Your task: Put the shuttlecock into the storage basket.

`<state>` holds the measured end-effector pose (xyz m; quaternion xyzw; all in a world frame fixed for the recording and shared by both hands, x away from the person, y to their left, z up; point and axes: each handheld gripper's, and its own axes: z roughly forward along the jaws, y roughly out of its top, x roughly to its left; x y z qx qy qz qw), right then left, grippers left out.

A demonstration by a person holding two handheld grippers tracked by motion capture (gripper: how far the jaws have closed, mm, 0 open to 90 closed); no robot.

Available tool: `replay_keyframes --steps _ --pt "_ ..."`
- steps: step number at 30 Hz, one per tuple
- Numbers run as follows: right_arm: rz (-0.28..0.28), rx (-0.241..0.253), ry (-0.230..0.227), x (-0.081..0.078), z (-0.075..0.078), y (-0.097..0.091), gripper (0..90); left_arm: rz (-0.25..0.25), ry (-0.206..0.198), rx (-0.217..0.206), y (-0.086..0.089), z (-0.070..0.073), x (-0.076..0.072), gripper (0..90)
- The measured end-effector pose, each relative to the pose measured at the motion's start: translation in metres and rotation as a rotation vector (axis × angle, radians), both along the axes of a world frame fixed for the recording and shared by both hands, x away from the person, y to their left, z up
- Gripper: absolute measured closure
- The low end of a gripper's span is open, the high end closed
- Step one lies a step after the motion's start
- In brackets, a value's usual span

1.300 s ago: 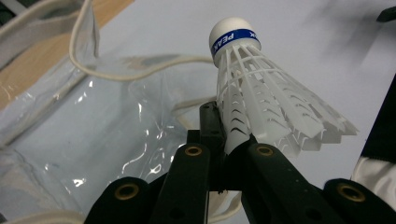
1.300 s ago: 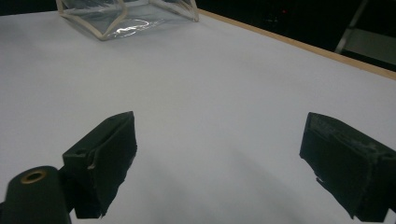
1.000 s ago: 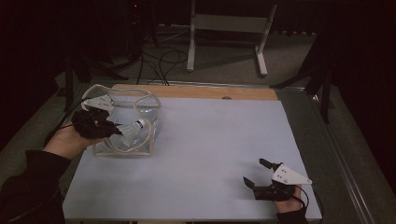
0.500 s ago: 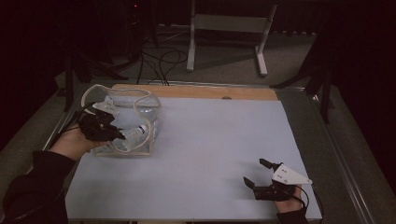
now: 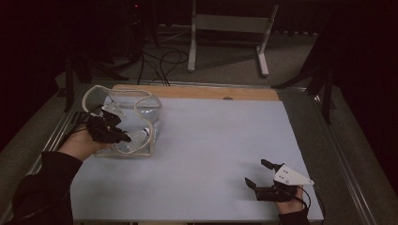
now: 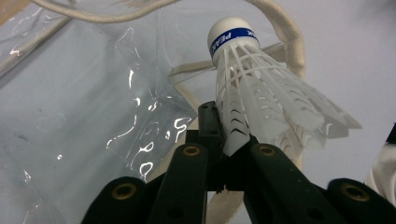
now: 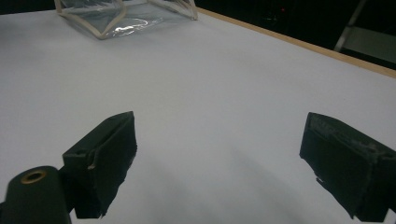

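Note:
A white plastic shuttlecock (image 6: 247, 93) with a blue band on its cork points away from my left gripper (image 6: 226, 140), whose jaws pinch the edge of its skirt. These jaws have just been opening a little, with the skirt still between them. In the high view the left gripper (image 5: 126, 138) reaches into a clear plastic bag (image 5: 141, 105) with cream trim at the table's far left, and the shuttlecock (image 5: 141, 135) is low inside it. My right gripper (image 5: 257, 172) rests open near the front right edge, nothing between its jaws (image 7: 224, 158).
A pale blue mat (image 5: 211, 140) covers the table, with a wooden strip (image 5: 202, 91) along the far edge. The clear bag (image 7: 116, 14) shows far off in the right gripper view. A metal stand (image 5: 225, 23) and cables lie on the floor behind.
My left hand has sunk slightly, carrying the shuttlecock lower inside the clear bag. The right gripper has stayed where it was.

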<state>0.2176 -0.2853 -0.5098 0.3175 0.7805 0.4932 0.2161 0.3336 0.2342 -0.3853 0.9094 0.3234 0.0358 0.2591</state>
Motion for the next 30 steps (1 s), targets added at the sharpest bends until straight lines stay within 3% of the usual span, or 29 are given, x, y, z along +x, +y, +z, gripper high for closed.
replay_keyframes --steps 4,10,14,23,30 --pt "-0.001 -0.002 0.001 0.000 0.000 0.000 10.4 -0.002 -0.008 -0.011 0.001 -0.001 -0.001 78.1" --pt "0.000 -0.005 0.002 0.000 0.000 0.000 10.5 0.043 -0.043 -0.022 0.000 0.003 -0.003 67.0" --pt "-0.001 -0.004 0.003 0.000 0.000 0.000 10.4 0.042 -0.074 -0.052 -0.003 0.006 -0.008 61.9" --pt "0.000 -0.005 0.002 0.000 0.000 0.000 10.5 0.110 -0.103 -0.049 -0.005 0.008 -0.014 32.9" --pt "0.001 -0.014 0.000 0.001 0.000 0.000 10.5 0.155 -0.136 -0.093 -0.004 0.014 -0.022 16.1"
